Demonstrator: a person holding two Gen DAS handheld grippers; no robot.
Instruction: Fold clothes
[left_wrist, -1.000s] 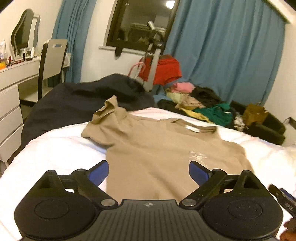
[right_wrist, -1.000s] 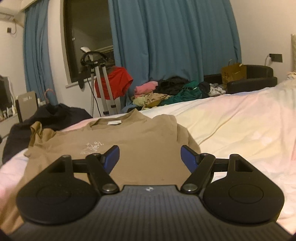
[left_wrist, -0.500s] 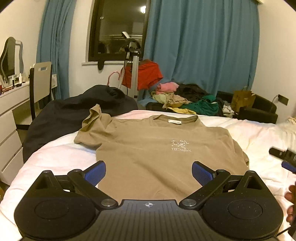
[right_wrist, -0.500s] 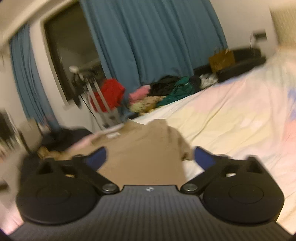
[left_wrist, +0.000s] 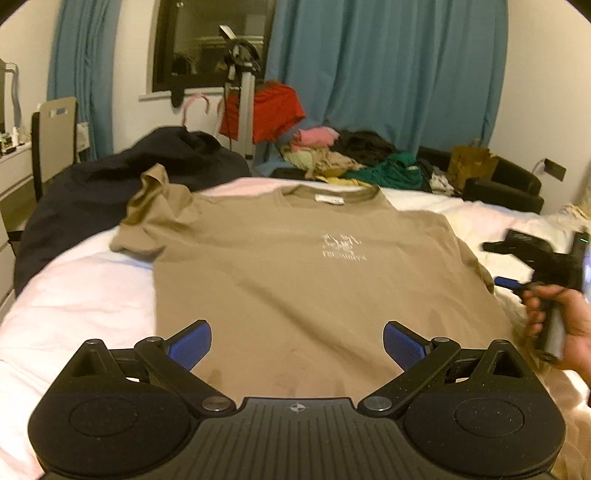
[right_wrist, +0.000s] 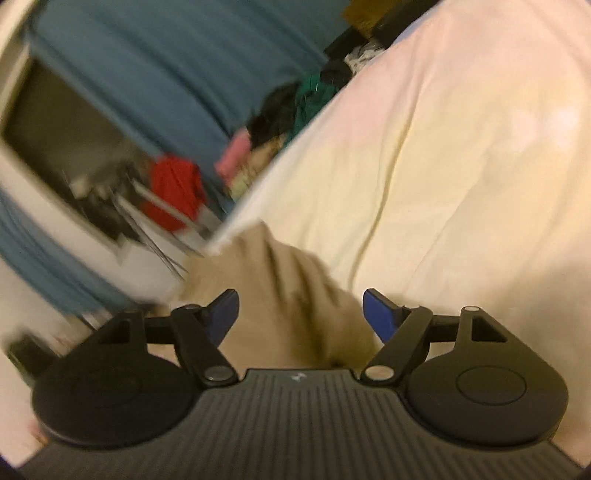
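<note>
A tan T-shirt lies flat, front up, on the white bed, collar at the far side and its left sleeve bunched up. My left gripper is open and empty just above the shirt's near hem. My right gripper is open, tilted, right over the shirt's right sleeve; it also shows in the left wrist view at the shirt's right edge, held by a hand. The right wrist view is blurred.
A dark garment lies at the bed's far left. A pile of clothes sits behind the bed, before blue curtains. A stand with a red cloth, a chair and drawers stand at the back left.
My right gripper has swung right and tilted down onto the shirt's right sleeve. My left gripper has risen and centred on the shirt's hem.
</note>
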